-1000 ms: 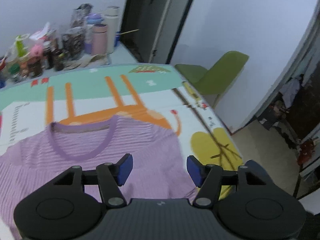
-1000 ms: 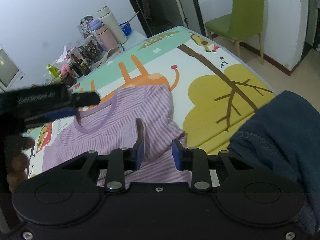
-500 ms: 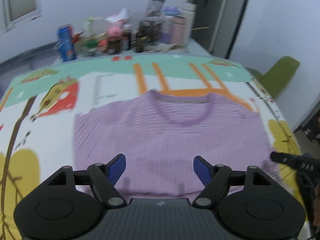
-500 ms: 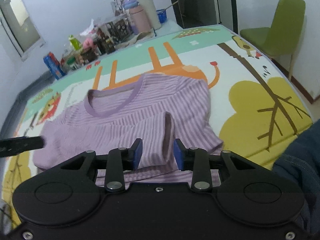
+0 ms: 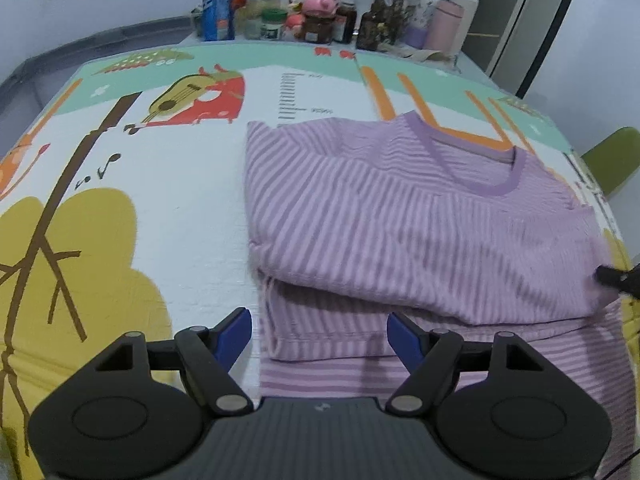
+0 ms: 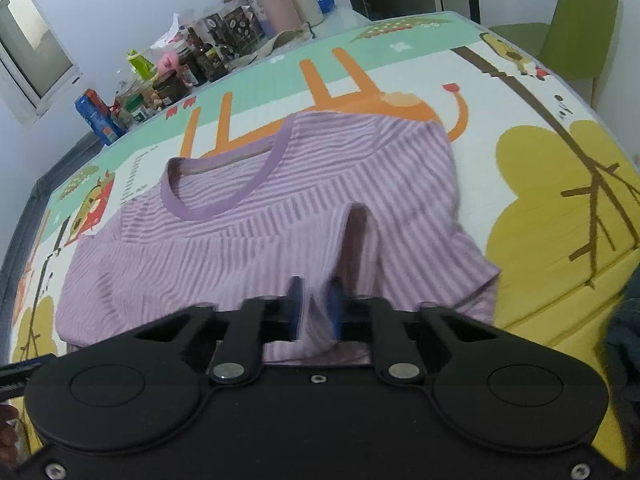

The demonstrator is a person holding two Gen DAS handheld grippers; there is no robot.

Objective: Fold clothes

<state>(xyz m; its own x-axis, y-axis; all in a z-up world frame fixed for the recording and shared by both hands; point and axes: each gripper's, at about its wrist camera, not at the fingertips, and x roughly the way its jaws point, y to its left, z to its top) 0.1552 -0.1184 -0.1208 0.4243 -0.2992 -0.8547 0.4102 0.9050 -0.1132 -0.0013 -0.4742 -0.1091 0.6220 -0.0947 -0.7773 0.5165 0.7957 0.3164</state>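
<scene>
A purple striped shirt (image 5: 400,220) lies on the cartoon play mat (image 5: 140,208), its collar at the far side and its lower part folded over itself. My left gripper (image 5: 319,334) hovers open just above the near left corner of the shirt, nothing between its blue pads. In the right wrist view the same shirt (image 6: 260,220) fills the middle, and my right gripper (image 6: 315,306) is shut on a bunched fold of its near edge. The right gripper's tip also shows at the right edge of the left wrist view, touching the shirt.
Bottles, jars and a blue carton (image 5: 218,4) crowd the far edge of the table. A green chair (image 6: 576,28) stands beyond the right side. Dark blue denim (image 6: 624,320) lies at the near right. The mat left of the shirt is bare.
My left gripper has swung left and down toward the shirt's near left corner, still open. My right gripper has closed tighter on the shirt's fold and pulled it nearer.
</scene>
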